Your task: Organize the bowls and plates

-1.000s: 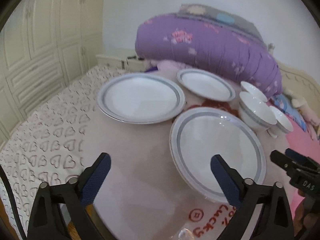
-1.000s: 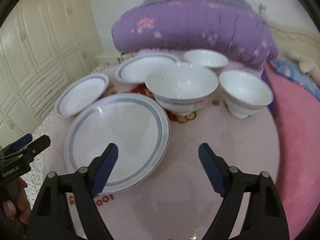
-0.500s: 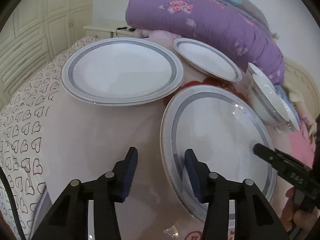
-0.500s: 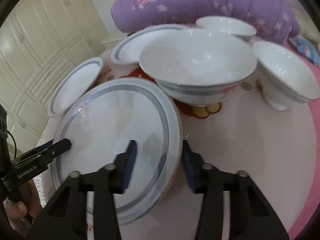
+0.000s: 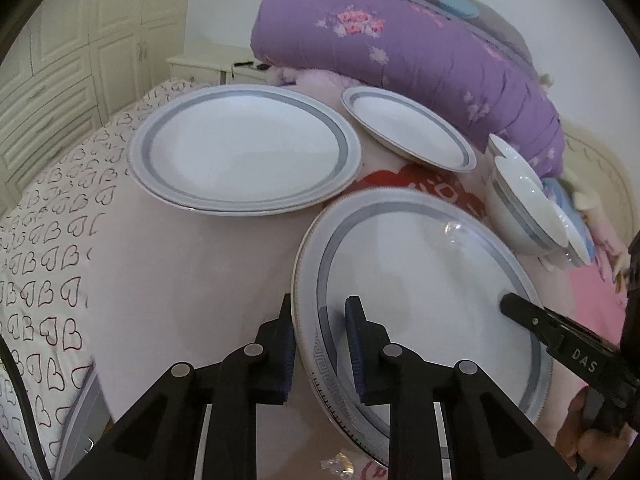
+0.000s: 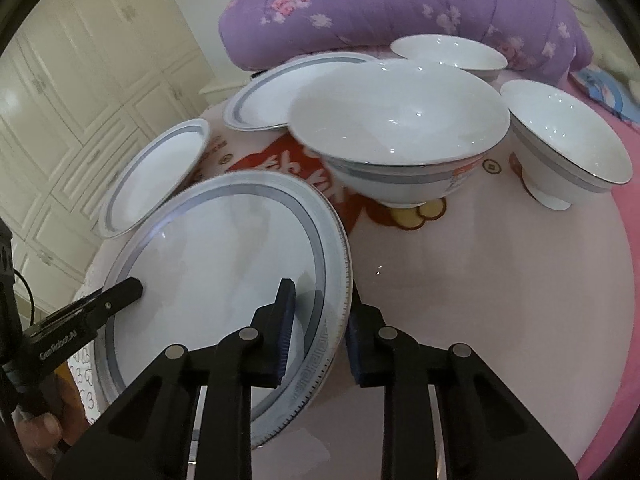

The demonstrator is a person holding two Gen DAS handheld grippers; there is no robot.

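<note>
A large white plate with a grey band (image 5: 420,280) lies near me on the pink round table. My left gripper (image 5: 320,340) is shut on its left rim. My right gripper (image 6: 318,328) is shut on its right rim (image 6: 332,280); it also shows in the left wrist view (image 5: 560,340). A second large plate (image 5: 244,148) and a smaller plate (image 5: 408,132) lie farther back. A big white bowl (image 6: 400,128) and two smaller bowls (image 6: 568,140) (image 6: 452,54) stand to the right.
A rolled purple quilt (image 5: 400,48) lies behind the dishes. The table (image 6: 480,280) stands on a bed with a heart-print sheet (image 5: 44,240). Cream wardrobe doors (image 6: 80,80) are on the left. Pink bedding (image 6: 624,240) is at the right.
Both grippers moved in toward the near large plate and closed from wide open onto its opposite rims.
</note>
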